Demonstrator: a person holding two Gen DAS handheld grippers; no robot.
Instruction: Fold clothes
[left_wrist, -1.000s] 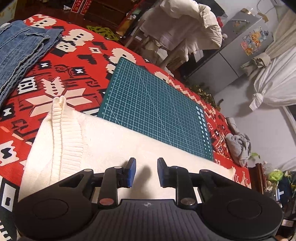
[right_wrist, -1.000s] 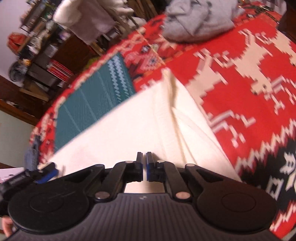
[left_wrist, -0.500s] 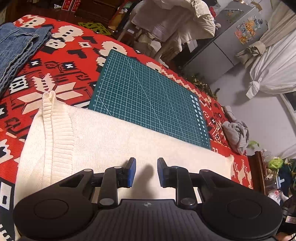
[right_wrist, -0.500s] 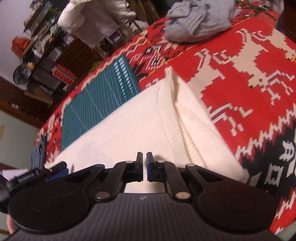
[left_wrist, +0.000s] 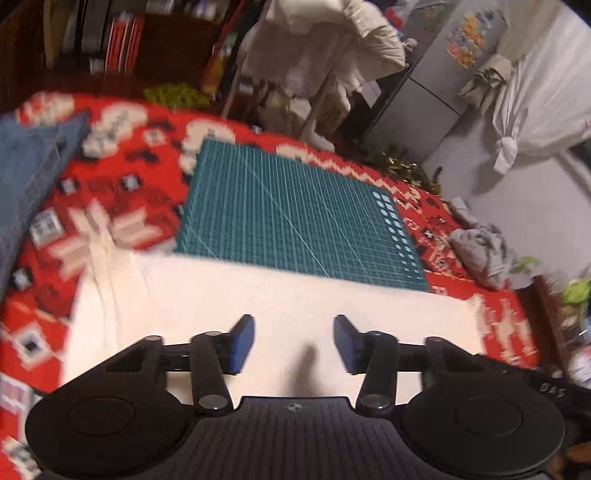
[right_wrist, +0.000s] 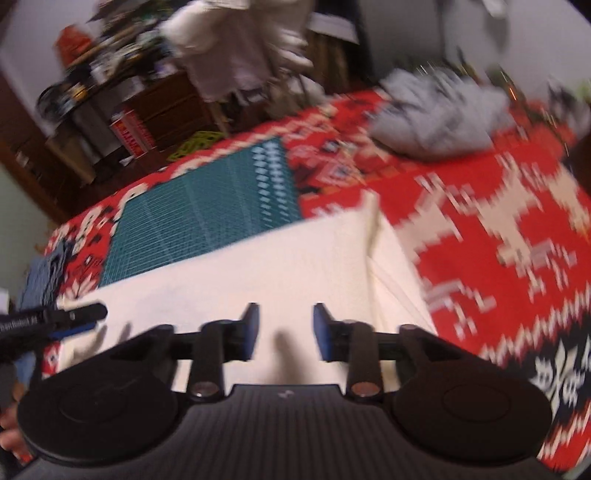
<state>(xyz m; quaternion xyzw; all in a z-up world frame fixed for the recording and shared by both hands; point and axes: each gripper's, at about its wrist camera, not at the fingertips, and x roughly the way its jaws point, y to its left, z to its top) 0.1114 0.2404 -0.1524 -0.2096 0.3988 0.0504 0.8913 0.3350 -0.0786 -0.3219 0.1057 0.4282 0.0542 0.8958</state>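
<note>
A cream knit sweater (left_wrist: 295, 295) lies folded in a long band across the red patterned cloth, its far edge over the green cutting mat (left_wrist: 295, 206). My left gripper (left_wrist: 293, 341) hovers above the sweater's near side, open, nothing between its blue pads. In the right wrist view the same sweater (right_wrist: 277, 266) shows its ribbed hem at the right end. My right gripper (right_wrist: 283, 330) stands open over it and holds nothing. The left gripper's tip (right_wrist: 74, 314) shows at the left edge of that view. Both views are blurred by motion.
Folded blue jeans (left_wrist: 29, 173) lie at the far left of the cloth. A crumpled grey garment (right_wrist: 439, 122) sits at the far right corner. The red cloth (right_wrist: 498, 236) is bare right of the sweater. Chairs draped with pale clothes and a cabinet stand beyond the table.
The right gripper has gone from shut to open. The left gripper's jaws have spread wider. Both cameras have lifted and tilted up, so more of the room shows.
</note>
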